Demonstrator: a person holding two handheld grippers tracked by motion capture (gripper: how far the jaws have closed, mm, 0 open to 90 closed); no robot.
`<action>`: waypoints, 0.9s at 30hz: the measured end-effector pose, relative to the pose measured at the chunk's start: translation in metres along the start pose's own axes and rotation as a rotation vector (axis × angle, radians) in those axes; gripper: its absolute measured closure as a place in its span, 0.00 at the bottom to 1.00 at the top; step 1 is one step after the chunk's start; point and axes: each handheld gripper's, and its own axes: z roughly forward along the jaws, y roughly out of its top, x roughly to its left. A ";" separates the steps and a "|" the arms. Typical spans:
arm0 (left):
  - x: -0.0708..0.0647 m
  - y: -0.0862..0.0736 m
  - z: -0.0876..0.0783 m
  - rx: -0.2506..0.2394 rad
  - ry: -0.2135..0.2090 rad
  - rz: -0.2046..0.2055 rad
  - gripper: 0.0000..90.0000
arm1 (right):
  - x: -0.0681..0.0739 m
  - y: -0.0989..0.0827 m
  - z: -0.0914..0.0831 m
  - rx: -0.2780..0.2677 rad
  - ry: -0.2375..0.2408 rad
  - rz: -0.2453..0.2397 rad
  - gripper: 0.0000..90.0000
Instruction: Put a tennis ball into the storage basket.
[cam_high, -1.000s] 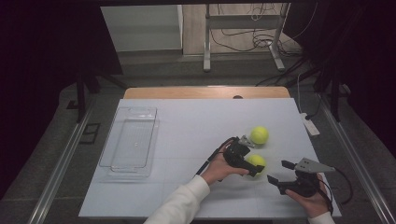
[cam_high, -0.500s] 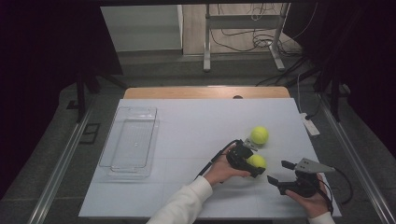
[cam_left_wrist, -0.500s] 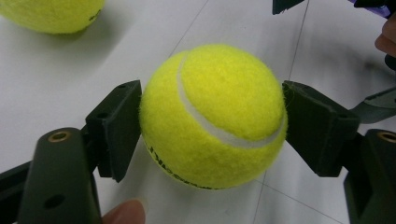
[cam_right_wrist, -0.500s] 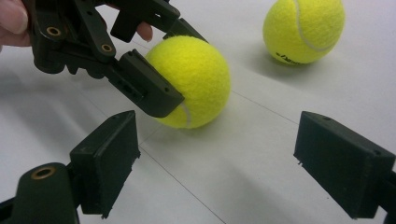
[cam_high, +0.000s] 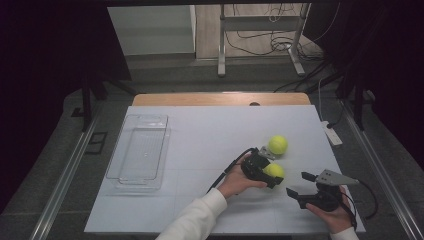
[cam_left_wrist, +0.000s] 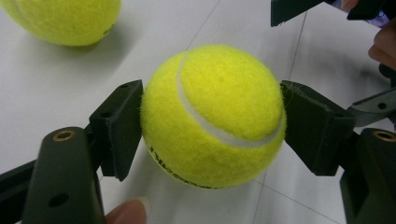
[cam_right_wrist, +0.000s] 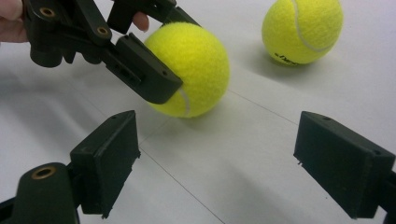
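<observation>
A: Where is the ball now?

B: The near tennis ball (cam_left_wrist: 212, 116) rests on the white table (cam_high: 200, 145), in front of the second ball (cam_high: 278, 144). The left gripper (cam_high: 266, 173) has just been closing, and its pads press both sides.

A: And the right gripper (cam_high: 300, 184)?

B: Its jaws stand apart, empty. I think the grip should be firm and centred before lifting, maybe toward the clear tray (cam_high: 139, 152).

Setting: laboratory-style recording bay.
Work surface: white rectangular table (cam_high: 200, 150) over a wooden top.
Surroundings: black curtains, grey metal stand legs (cam_high: 220, 45), loose black floor cables (cam_high: 260, 30).
</observation>
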 end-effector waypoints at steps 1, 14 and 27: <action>0.000 0.000 0.000 0.000 0.000 0.000 0.30 | 0.000 0.000 0.000 0.000 0.000 0.000 0.16; 0.004 -0.002 -0.020 -0.047 0.029 0.003 0.30 | 0.000 0.000 0.000 0.003 -0.002 0.000 0.16; 0.005 -0.006 -0.040 -0.088 0.049 0.001 0.29 | 0.000 0.000 0.001 0.005 -0.004 -0.001 0.16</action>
